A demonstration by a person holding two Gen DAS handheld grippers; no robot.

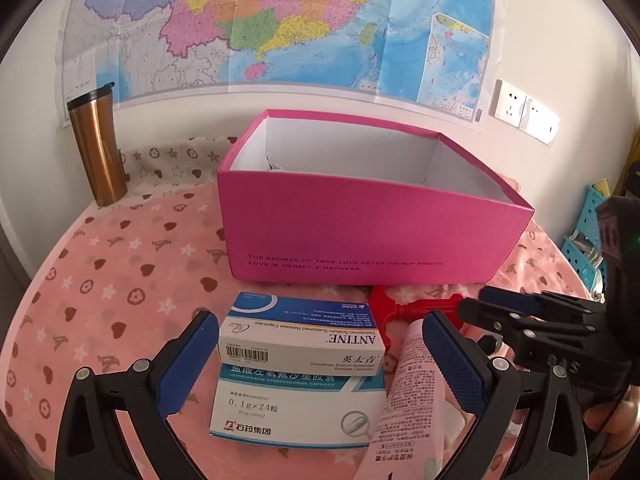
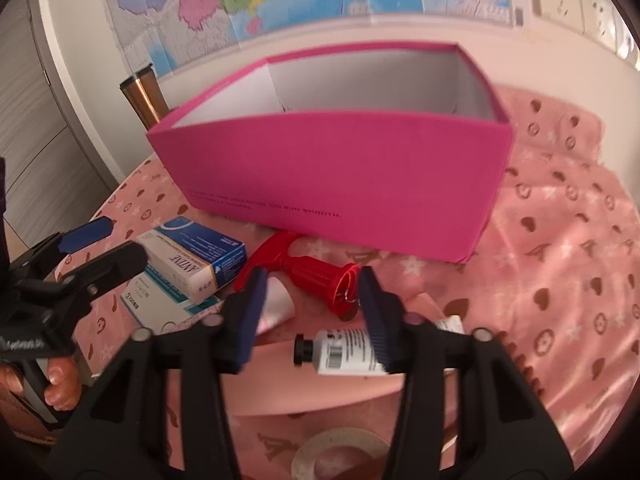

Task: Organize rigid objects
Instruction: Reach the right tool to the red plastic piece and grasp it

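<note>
An open pink box (image 1: pixel 372 216) (image 2: pixel 340 176) stands at the middle of the table. In front of it two medicine boxes are stacked, the ANTINE box (image 1: pixel 300 336) (image 2: pixel 196 260) on a white and blue box (image 1: pixel 296 408). My left gripper (image 1: pixel 320 364) (image 2: pixel 104 246) is open, straddling both boxes without touching them. A pink tube (image 1: pixel 408 400) lies against its right finger. A red trigger sprayer head (image 1: pixel 404 312) (image 2: pixel 316 276) lies beside the boxes. My right gripper (image 2: pixel 314 316) (image 1: pixel 474 300) is open over the sprayer's threaded end and a white tube with a black cap (image 2: pixel 344 350). Its pads press on neither.
A copper tumbler (image 1: pixel 98 144) (image 2: pixel 144 96) stands at the back left by the wall. A roll of tape (image 2: pixel 340 452) lies near the front edge. A blue basket (image 1: pixel 588 232) sits off the table to the right. A hand (image 2: pixel 60 384) holds the left gripper.
</note>
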